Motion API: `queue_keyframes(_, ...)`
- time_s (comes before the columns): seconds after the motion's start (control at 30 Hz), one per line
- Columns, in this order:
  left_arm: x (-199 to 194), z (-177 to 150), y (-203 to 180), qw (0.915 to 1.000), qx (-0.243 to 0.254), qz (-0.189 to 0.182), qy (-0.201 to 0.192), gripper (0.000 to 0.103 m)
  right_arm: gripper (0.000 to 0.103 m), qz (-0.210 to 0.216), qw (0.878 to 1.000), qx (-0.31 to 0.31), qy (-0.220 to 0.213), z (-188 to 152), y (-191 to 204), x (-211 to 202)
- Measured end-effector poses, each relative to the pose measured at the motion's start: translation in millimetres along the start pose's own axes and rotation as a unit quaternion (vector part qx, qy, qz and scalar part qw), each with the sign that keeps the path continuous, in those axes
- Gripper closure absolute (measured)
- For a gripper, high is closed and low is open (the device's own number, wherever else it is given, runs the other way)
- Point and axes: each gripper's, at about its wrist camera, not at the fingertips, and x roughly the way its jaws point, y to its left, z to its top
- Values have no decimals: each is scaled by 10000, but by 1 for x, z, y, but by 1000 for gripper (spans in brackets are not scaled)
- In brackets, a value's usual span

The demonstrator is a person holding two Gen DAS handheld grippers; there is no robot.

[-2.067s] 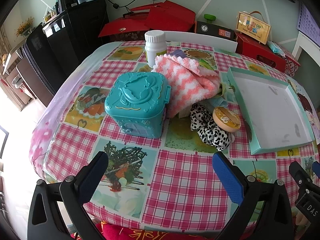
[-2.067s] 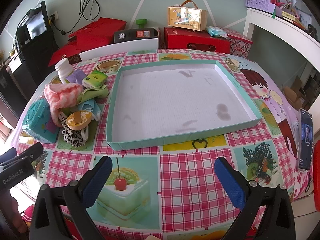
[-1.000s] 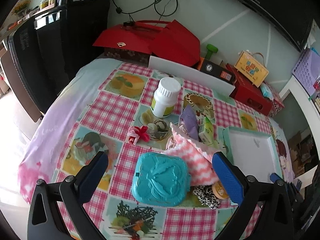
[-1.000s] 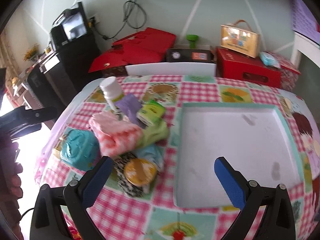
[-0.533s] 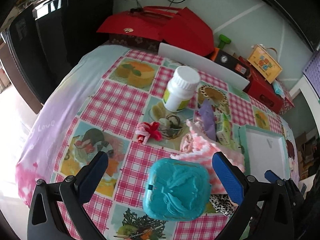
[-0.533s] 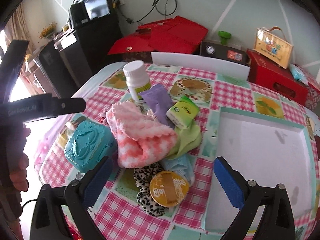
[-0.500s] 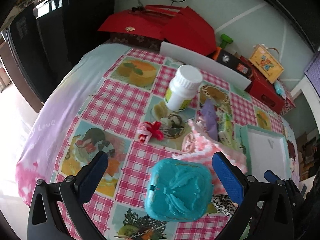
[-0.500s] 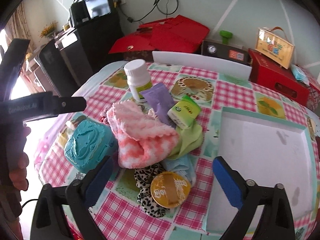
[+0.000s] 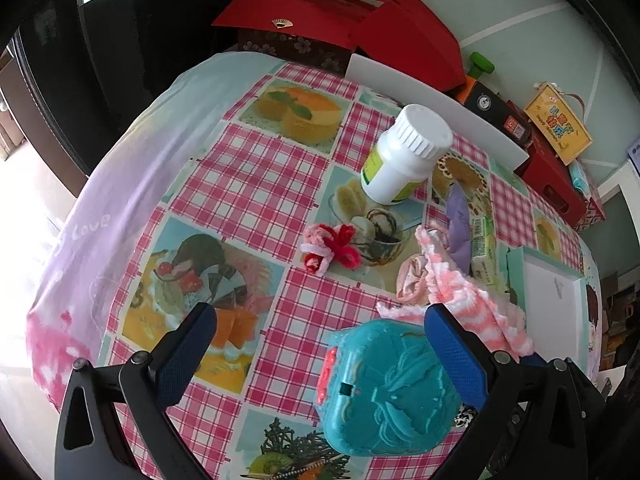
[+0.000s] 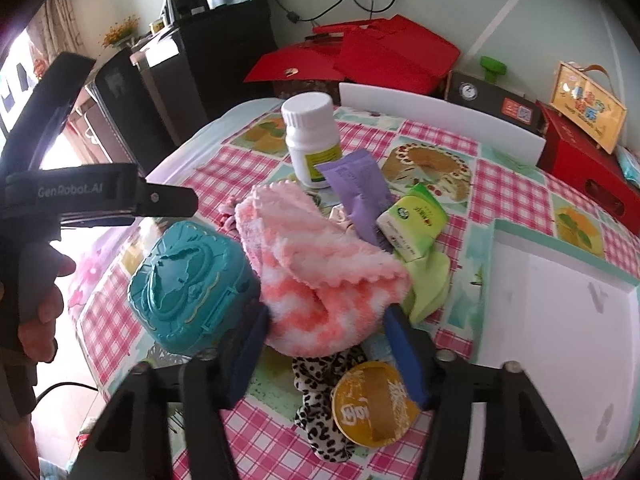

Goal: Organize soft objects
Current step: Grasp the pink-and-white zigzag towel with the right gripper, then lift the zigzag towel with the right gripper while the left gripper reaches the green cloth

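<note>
Covering round table, pink checked cloth (image 9: 256,184); left tool (image 9: 320,344) spread, right tool (image 10: 326,326) closing around pink towel (image 10: 316,264).

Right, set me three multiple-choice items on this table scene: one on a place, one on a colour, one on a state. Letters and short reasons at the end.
1. Where does the white bottle stand?
A. inside the tray
B. on the tablecloth behind the pile of soft things
C. on top of the teal box

2. What colours is the fluffy towel?
A. pink and white
B. plain blue
C. black and yellow

3. How does the right gripper stand to the towel?
A. far off over the tray
B. jaws closing, one on each side of the towel's near end
C. holding the bottle

Answers:
1 B, it stands upright on the cloth beyond the towel, outside the tray.
2 A, pink and white bands show in both views.
3 B, the towel's near end sits between the blue pads.
</note>
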Motion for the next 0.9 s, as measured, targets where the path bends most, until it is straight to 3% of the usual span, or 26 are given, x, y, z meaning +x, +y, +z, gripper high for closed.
queue_keyframes(0.33,12,3,9,9999,-30,74,143,0,82,304,9993,195,-44,2,-4,6)
queue_keyframes(0.9,-5,6,4,9998,-152,85,73,0,87,928,9897,839,-700,5,-34,-32)
